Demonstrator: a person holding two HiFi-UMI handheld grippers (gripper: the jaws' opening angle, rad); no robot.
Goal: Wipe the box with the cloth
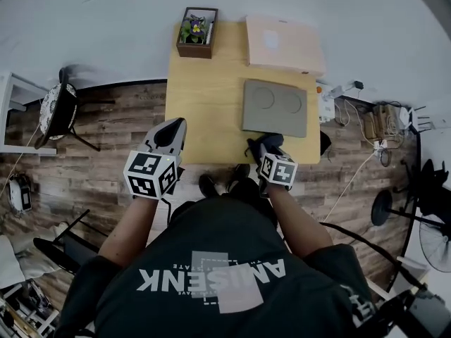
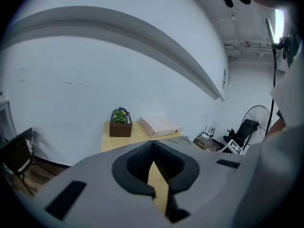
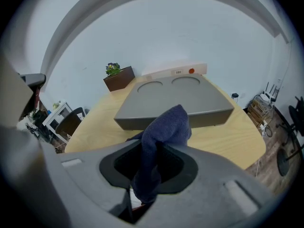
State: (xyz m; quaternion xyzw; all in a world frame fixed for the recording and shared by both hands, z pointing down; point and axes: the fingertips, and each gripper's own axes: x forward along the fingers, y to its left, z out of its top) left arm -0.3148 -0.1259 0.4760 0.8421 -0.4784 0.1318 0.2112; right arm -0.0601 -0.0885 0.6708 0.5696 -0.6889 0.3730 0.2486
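A flat grey box (image 1: 275,108) with two round recesses in its lid lies on the right half of the wooden table (image 1: 204,97). My right gripper (image 1: 262,146) is at the table's near edge, just in front of the box, shut on a dark blue cloth (image 1: 266,142). In the right gripper view the cloth (image 3: 164,132) sticks up between the jaws of the right gripper (image 3: 154,151), with the grey box (image 3: 175,99) a short way beyond and apart from it. My left gripper (image 1: 173,131) hovers over the table's near left corner, jaws together and holding nothing.
A brown planter (image 1: 196,32) with flowers stands at the table's far left, and a pale pink box (image 1: 284,44) lies at the far right. A chair (image 1: 60,111) is to the left. Cables and a power strip (image 1: 377,129) lie on the floor to the right.
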